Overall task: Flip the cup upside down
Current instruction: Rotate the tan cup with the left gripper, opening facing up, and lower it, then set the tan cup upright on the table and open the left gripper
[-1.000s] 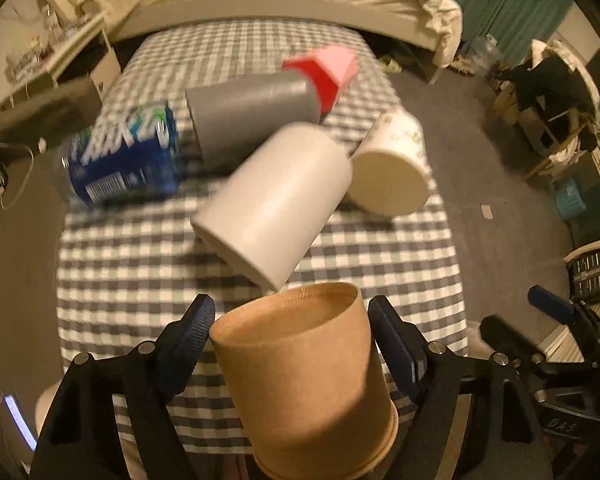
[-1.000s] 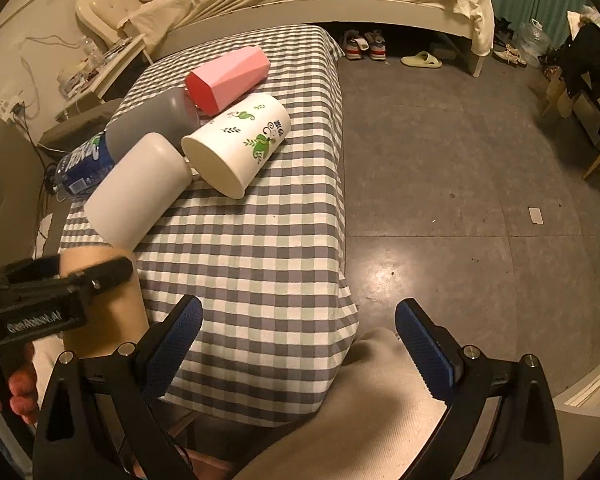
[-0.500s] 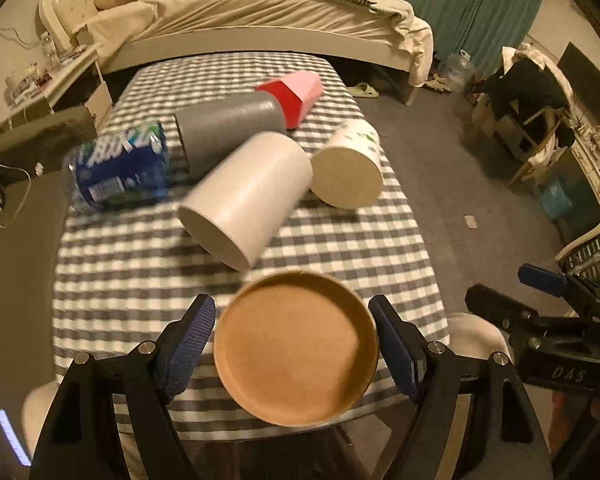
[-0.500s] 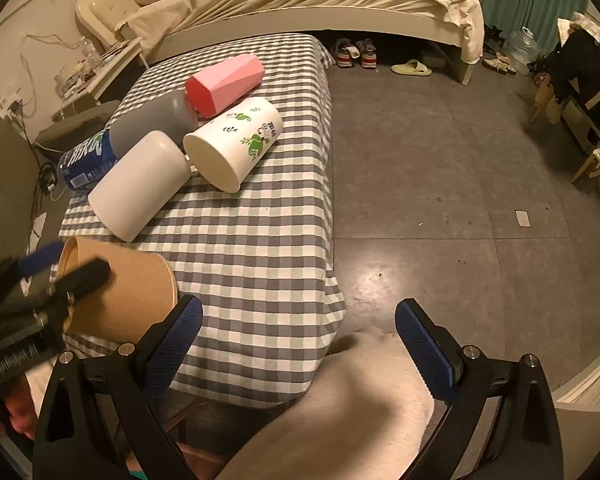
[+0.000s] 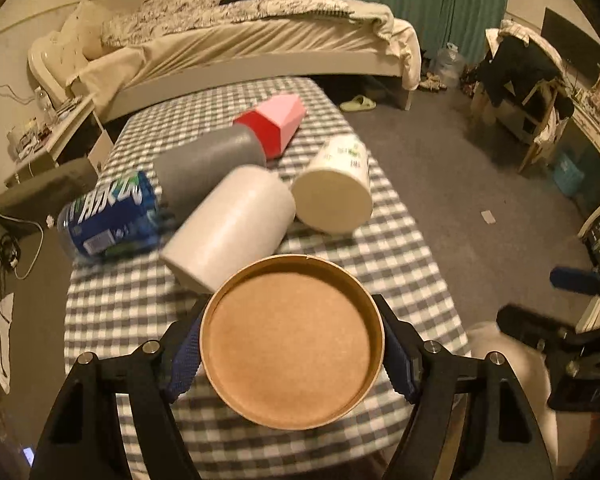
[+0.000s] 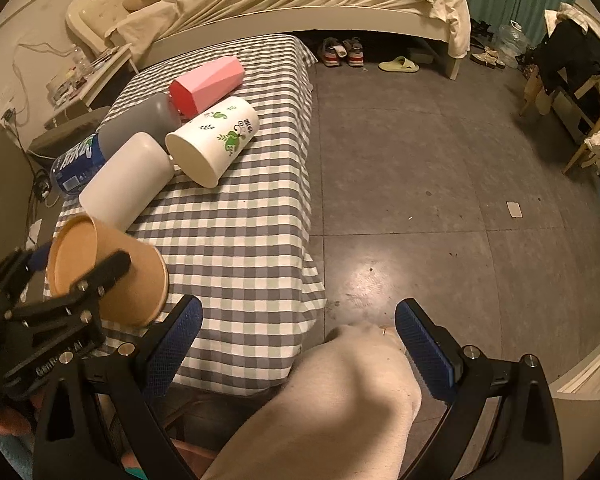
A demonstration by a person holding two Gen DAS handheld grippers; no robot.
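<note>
My left gripper (image 5: pixel 290 360) is shut on a brown paper cup (image 5: pixel 291 358), held above the near end of the checked table (image 5: pixel 404 264). The cup's flat base faces the left wrist camera. In the right wrist view the cup (image 6: pixel 112 272) is tilted, base up and to the left, rim down and to the right, gripped by the left gripper (image 6: pixel 80 280). My right gripper (image 6: pixel 296 344) is open and empty, off the table's near right corner, above a person's knee (image 6: pixel 340 392).
Lying on their sides on the table: a white cup (image 5: pixel 232 224), a cream leaf-print cup (image 5: pixel 336 192), a grey cup (image 5: pixel 208 164), a pink-red faceted cup (image 5: pixel 276 124) and a blue-labelled bottle (image 5: pixel 108 212). A bed (image 5: pixel 260 52) stands behind; bare floor (image 6: pixel 440 160) is to the right.
My left gripper has rotated the brown cup from upright-tilted to base facing the camera and lifted it slightly. The right gripper stayed open and nearly still.
</note>
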